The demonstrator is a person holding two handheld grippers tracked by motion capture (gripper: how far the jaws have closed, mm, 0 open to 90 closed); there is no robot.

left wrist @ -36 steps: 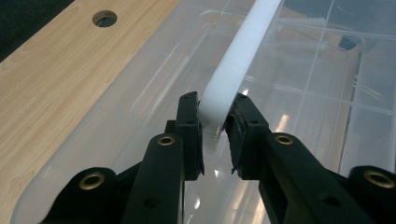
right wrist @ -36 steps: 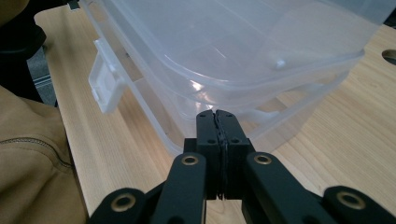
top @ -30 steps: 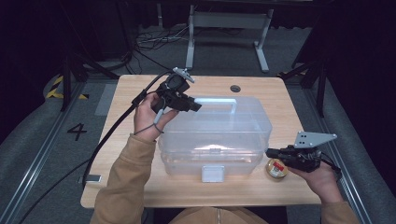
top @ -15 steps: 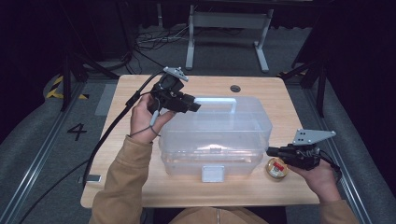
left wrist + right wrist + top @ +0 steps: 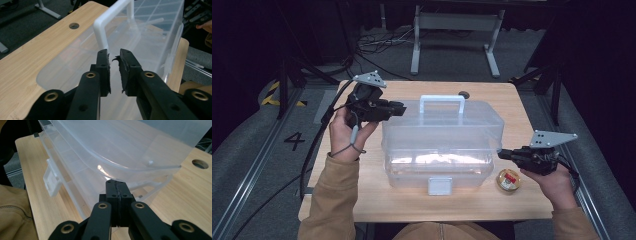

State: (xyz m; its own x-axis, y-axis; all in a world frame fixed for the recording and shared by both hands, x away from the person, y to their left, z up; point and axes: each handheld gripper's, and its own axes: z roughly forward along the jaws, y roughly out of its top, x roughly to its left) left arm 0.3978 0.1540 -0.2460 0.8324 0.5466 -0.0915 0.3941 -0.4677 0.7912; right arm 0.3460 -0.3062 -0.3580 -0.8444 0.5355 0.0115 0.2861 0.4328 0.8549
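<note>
A clear plastic box point(image 5: 442, 145) with a white handle point(image 5: 442, 98) stands in the middle of the wooden table point(image 5: 362, 200). My left gripper point(image 5: 401, 107) hovers at the box's back left corner and points right at the lid. Its jaws have just been closing and now stand a narrow gap apart, with nothing between them. In the left gripper view, the left gripper point(image 5: 113, 56) faces the lid point(image 5: 150, 37) and the handle point(image 5: 110, 17). My right gripper point(image 5: 502, 154) is shut at the box's right end. In its own view, the right gripper point(image 5: 117, 183) sits just under the lid's rim point(image 5: 140, 167).
A small round tin point(image 5: 508, 180) lies on the table by the box's front right corner, below my right hand. The box's white latch point(image 5: 439, 186) faces the front edge. A cable hole point(image 5: 463, 94) sits behind the box. Table legs and cables lie on the floor beyond.
My left gripper has drawn back to the left, off the lid's corner, and risen a little. The right gripper and the box have kept still.
</note>
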